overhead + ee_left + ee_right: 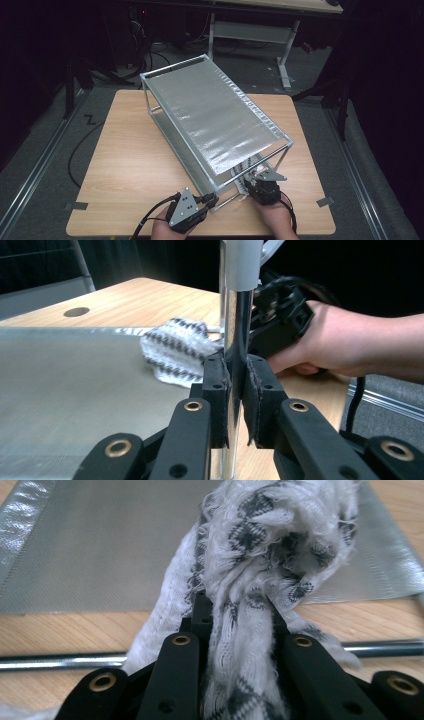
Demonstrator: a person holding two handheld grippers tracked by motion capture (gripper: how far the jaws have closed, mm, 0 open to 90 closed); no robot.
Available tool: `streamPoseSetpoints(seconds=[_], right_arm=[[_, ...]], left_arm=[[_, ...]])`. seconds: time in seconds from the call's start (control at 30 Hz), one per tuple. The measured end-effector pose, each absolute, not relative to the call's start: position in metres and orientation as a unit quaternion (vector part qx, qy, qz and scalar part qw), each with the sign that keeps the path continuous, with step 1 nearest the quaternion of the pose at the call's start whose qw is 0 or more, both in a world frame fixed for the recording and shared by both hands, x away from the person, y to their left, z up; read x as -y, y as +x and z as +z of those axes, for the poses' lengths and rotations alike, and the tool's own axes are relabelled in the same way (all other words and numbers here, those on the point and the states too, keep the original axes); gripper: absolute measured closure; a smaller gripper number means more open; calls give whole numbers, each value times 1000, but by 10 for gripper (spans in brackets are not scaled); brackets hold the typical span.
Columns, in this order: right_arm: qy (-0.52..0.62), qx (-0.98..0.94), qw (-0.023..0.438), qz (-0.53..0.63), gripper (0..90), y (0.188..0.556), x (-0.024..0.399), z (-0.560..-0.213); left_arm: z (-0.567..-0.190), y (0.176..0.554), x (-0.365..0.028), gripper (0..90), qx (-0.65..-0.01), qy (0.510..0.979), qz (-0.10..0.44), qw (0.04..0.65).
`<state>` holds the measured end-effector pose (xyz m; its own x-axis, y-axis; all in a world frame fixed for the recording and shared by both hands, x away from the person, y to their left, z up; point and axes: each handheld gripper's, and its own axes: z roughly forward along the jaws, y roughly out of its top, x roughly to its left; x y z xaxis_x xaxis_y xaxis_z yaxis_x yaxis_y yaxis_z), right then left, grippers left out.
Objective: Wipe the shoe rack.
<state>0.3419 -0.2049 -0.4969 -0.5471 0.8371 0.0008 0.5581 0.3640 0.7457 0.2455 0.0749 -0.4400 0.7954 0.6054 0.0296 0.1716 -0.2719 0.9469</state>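
Chrome corner post (235,340) is pinched by the left gripper (235,390), probably steadying the rack (215,115); the right gripper (237,615) clamps a patterned cloth (270,545) at the lower shelf (100,545), seemingly for wiping.

Wooden table (130,165) under metal rack (215,115)
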Motion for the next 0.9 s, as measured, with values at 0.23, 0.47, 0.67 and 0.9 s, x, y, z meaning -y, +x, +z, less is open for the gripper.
streamPoseSetpoints(seconds=[0.23,0.47,0.67,0.9], right_arm=[[435,-783,226,383,760,311,233,-473],[450,-777,224,379,756,301,254,-475],[423,-787,212,396,750,292,239,-478],[378,-815,177,402,746,283,203,-488]], left_arm=[[-443,252,-87,809,-251,767,193,558],[-444,250,-86,809,-251,763,194,563],[-444,248,-85,809,-243,765,189,566],[-444,248,-84,807,-241,766,187,566]])
